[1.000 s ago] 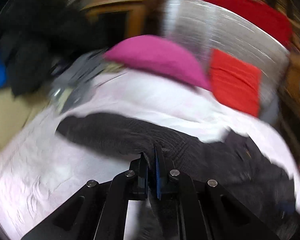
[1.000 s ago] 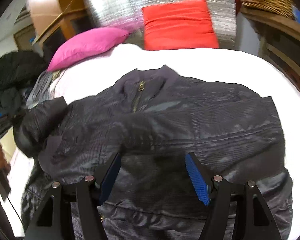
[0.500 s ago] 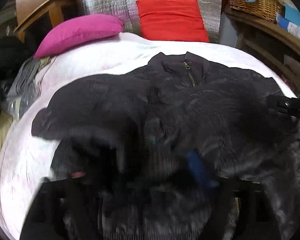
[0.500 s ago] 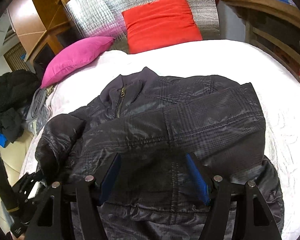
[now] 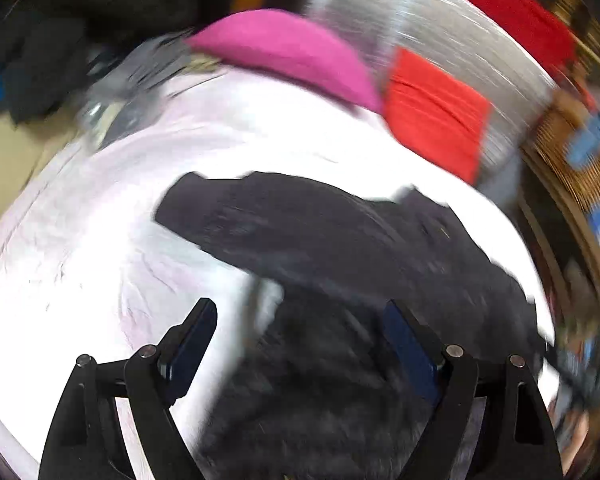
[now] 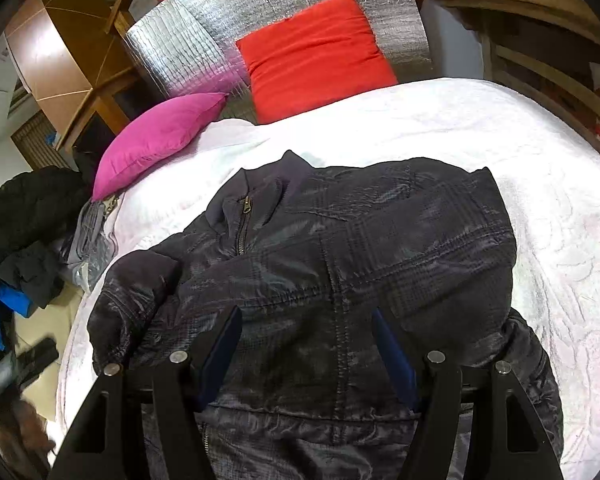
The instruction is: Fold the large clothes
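Note:
A dark quilted jacket (image 6: 340, 248) lies front up on the white bed cover (image 6: 500, 128), zip and collar toward the pillows, both sleeves folded across its chest. My right gripper (image 6: 304, 324) hovers open above the jacket's lower middle with nothing between its blue pads. The left wrist view is blurred by motion. There my left gripper (image 5: 300, 340) stands wide open over the jacket's (image 5: 340, 260) left edge, one finger over the bare cover (image 5: 80, 260), holding nothing. In the right wrist view the left gripper (image 6: 28, 360) is a dark blur at the bed's left side, by a hand (image 6: 24, 420).
A pink pillow (image 6: 160, 136) and a red cushion (image 6: 316, 56) lean at the bed's head against a silver panel (image 6: 188, 52). Dark clothes (image 6: 24, 216) are piled on the floor to the left, with folded grey items (image 6: 88, 240) at the bed's edge. Wooden shelves (image 6: 548, 60) stand on the right.
My left gripper was shut on the jacket's fabric; it carried the sleeve over the chest, opened and swung back to the left. The right gripper stayed open and drew back slightly.

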A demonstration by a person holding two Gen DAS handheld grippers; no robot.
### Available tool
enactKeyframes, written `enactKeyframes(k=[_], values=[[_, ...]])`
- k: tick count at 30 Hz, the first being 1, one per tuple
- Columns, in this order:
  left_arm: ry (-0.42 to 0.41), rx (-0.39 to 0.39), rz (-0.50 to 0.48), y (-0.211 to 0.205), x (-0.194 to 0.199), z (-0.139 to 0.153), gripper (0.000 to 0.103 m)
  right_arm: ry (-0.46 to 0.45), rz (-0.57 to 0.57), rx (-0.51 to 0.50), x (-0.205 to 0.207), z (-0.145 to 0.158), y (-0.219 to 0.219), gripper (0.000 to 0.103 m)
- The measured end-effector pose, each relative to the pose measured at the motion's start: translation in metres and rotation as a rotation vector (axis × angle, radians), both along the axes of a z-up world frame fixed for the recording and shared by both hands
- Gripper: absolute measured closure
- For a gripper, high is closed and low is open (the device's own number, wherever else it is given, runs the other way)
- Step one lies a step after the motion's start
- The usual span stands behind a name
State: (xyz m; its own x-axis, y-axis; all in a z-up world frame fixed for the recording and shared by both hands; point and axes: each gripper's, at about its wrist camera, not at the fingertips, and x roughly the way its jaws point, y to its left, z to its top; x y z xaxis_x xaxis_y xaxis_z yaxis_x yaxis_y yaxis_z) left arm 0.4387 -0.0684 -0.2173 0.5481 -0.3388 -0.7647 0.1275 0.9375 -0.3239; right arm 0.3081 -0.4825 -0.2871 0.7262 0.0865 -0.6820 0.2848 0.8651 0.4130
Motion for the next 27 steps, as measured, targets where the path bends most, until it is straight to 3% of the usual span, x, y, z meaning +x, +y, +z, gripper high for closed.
enactKeyframes(k=[6,10,12,13,15,16,23,27], values=[[0.253,-0.192,0.143,0.02,0.069,-0.049,0.018,0.009,0.025,-0.018,0.007,-0.003,0.007,0.032],[0.334,-0.335,0.232,0.026,0.085,-0.076,0.022,0.0,0.013,-0.02,0.006,-0.002,0.002,0.032],[0.342,-0.376,0.251,0.025,0.089,-0.082,0.052,-0.002,0.004,-0.02,0.006,-0.002,-0.002,0.032],[0.324,-0.359,0.256,0.021,0.09,-0.079,0.059,-0.001,-0.001,-0.021,0.006,-0.003,-0.004,0.032],[0.257,-0.281,0.245,0.013,0.09,-0.066,0.084,0.0,-0.009,-0.018,0.005,-0.003,-0.009,0.032],[0.222,-0.244,0.235,0.008,0.088,-0.058,0.091,-0.001,-0.014,-0.013,0.005,-0.003,-0.011,0.032],[-0.057,-0.077,0.048,-0.051,0.053,0.016,0.097,-0.028,-0.058,0.012,-0.003,0.003,-0.029,0.032],[-0.192,0.064,-0.157,-0.124,0.006,0.053,0.097,-0.046,-0.091,0.033,-0.012,0.008,-0.043,0.032]])
